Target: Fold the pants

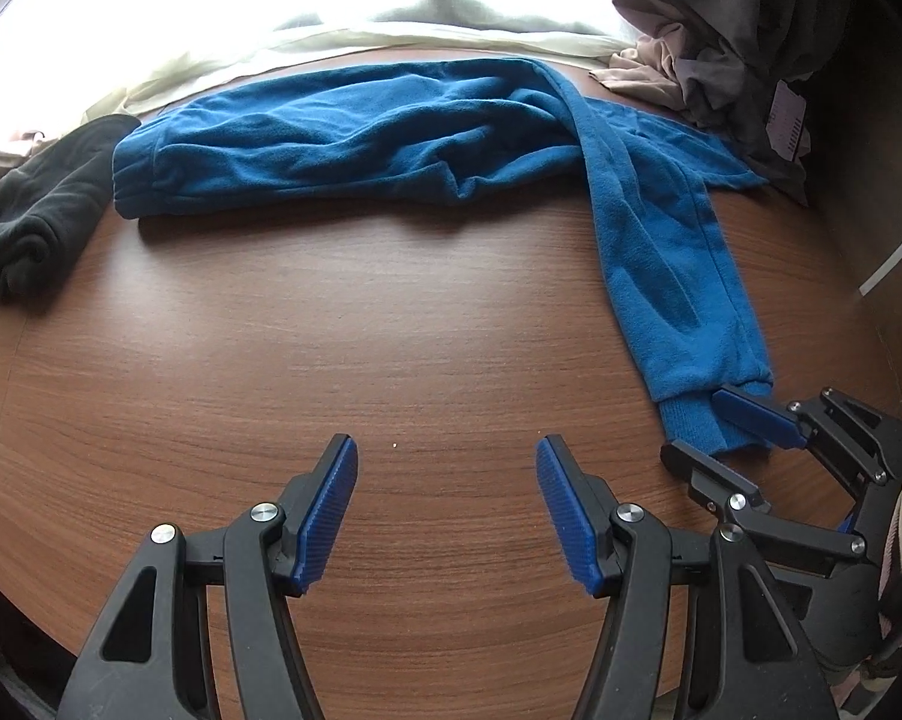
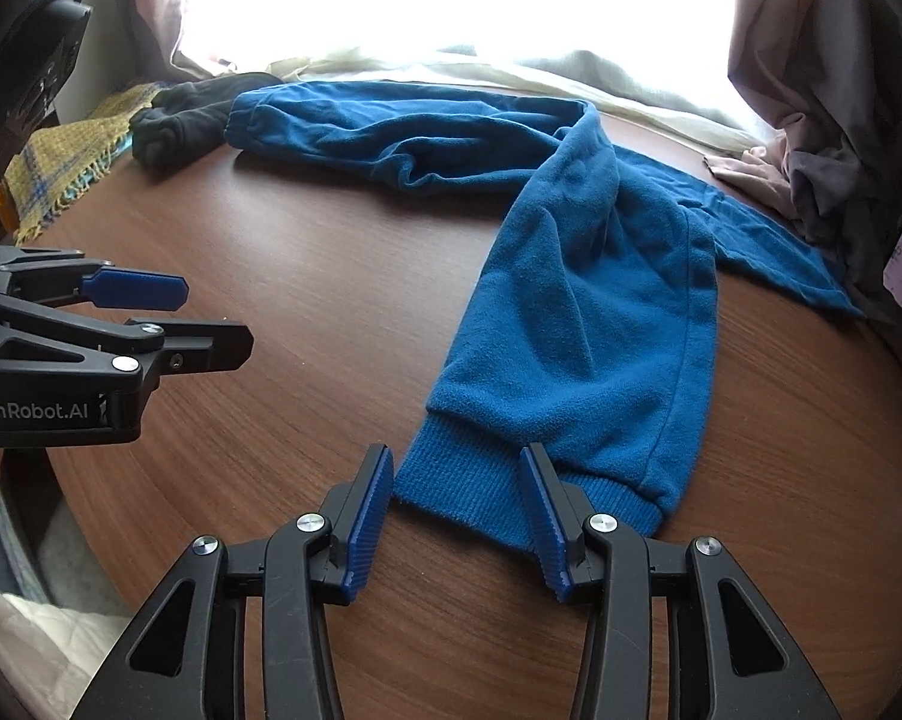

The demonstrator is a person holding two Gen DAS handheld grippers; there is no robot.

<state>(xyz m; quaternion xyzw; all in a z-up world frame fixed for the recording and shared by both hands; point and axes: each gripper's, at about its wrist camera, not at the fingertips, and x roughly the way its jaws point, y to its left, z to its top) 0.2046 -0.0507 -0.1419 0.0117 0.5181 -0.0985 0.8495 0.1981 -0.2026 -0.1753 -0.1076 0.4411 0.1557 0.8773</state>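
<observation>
Blue fleece pants (image 1: 390, 132): spread along the far edge of the brown wood-grain table (image 1: 390, 330), one leg trailing toward the near right edge.
Left wrist view: left gripper (image 1: 447, 501) stands wide over bare table, holding nothing.
Right wrist view: right gripper (image 2: 454, 519) straddles the ribbed cuff (image 2: 481, 480) (pads not yet pressing), jaws partly apart.
Advice: pinch both cuff layers squarely before lifting, then carry the leg over its twin, edges aligned.
</observation>
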